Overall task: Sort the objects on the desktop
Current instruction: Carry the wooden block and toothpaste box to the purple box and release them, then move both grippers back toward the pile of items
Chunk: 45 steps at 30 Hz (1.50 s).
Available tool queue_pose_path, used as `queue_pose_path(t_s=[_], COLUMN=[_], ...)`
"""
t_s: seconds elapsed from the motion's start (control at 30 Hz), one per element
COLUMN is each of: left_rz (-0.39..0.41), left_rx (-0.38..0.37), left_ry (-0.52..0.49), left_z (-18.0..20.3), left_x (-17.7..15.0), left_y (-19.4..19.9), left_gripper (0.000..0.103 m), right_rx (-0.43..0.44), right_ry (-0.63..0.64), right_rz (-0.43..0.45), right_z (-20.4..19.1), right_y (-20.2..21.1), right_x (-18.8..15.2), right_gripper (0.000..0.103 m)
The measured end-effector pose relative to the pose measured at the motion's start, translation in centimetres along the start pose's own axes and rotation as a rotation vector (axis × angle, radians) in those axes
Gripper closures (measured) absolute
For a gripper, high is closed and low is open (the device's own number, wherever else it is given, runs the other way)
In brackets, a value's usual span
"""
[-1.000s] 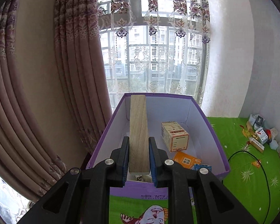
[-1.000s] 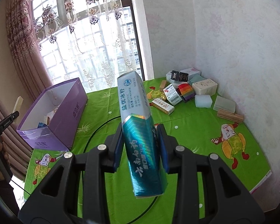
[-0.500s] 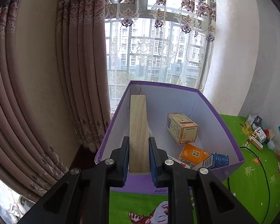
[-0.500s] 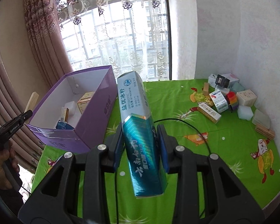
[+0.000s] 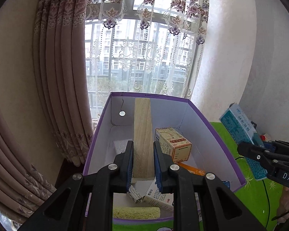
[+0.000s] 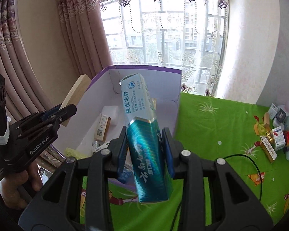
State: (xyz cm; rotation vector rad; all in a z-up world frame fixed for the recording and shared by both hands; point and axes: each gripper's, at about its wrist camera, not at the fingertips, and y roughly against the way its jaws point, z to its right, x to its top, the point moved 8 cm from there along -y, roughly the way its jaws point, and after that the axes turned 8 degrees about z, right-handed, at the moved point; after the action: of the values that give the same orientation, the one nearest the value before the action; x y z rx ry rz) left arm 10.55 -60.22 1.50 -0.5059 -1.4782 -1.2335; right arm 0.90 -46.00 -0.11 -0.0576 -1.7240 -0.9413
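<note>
Two grippers [image 6: 54, 115] [image 6: 145, 150], hand [image 6: 15, 184] right-view only

Purple box [image 5: 217, 134] w/ white inside; teal-white toothpaste carton [image 6: 144, 134]; green cartoon-print cloth [image 6: 221, 125].

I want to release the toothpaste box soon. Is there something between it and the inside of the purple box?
Nothing visible blocks it. The toothpaste box, clamped in the right tool, hangs at the open top of the purple box. The left tool with its wooden block is off to the side.
</note>
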Motion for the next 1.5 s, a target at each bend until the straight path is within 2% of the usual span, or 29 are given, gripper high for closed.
queue_pose_path(t_s=[0.2, 0.27, 0.3, 0.33, 0.57, 0.7, 0.8, 1.03, 1.13, 1.27, 1.33, 1.5], left_rz=[-0.023, -0.022, -0.025, -0.025, -0.005, 0.016, 0.035, 0.056, 0.038, 0.001, -0.025, -0.091], left_rx=[0.009, 0.012, 0.009, 0.008, 0.004, -0.032, -0.073, -0.208, -0.273, -0.336, -0.365, -0.410], left_ry=[0.019, 0.021, 0.020, 0.020, 0.016, -0.019, -0.048, -0.111, -0.131, -0.185, -0.205, -0.224], left_z=[-0.5, -0.5, -0.4, -0.4, 1.0, 3.5, 5.9, 14.6, 18.7, 23.8, 25.9, 29.6], left_x=[-0.3, -0.3, -0.2, -0.2, 0.5, 1.3, 2.0, 2.3, 1.7, 0.2, -0.7, -2.4], left_y=[-1.1, -1.3, -1.4, -1.4, -0.7, -0.1, 0.5, 1.1, 0.4, -0.4, -0.8, -1.1], left_gripper=[0.083, 0.081, 0.078, 0.075, 0.069, 0.066, 0.061, 0.051, 0.044, 0.039, 0.032, 0.023], right_rx=[0.050, 0.043, 0.047, 0.053, 0.031, -0.051, -0.134, -0.328, -0.413, -0.502, -0.533, -0.583], right_ry=[0.020, 0.004, -0.009, -0.022, -0.068, -0.123, -0.181, -0.312, -0.382, -0.488, -0.521, -0.573], right_rz=[-0.054, -0.063, -0.056, -0.044, 0.022, 0.065, 0.082, 0.077, 0.076, 0.057, 0.053, 0.040], right_z=[-1.4, -1.1, -0.8, -0.7, 1.9, 6.8, 11.9, 23.0, 27.3, 32.6, 34.4, 37.6], right_y=[-3.0, -3.3, -3.2, -3.0, -0.5, 3.0, 5.8, 12.9, 15.8, 18.6, 19.7, 21.3], right_x=[-0.7, -0.9, -0.9, -0.8, 0.0, -1.1, -2.7, -8.4, -10.9, -14.2, -15.7, -18.5], right_gripper=[0.064, 0.055, 0.041, 0.033, 0.031, 0.028, 0.027, 0.025, 0.025, 0.025, 0.024, 0.016])
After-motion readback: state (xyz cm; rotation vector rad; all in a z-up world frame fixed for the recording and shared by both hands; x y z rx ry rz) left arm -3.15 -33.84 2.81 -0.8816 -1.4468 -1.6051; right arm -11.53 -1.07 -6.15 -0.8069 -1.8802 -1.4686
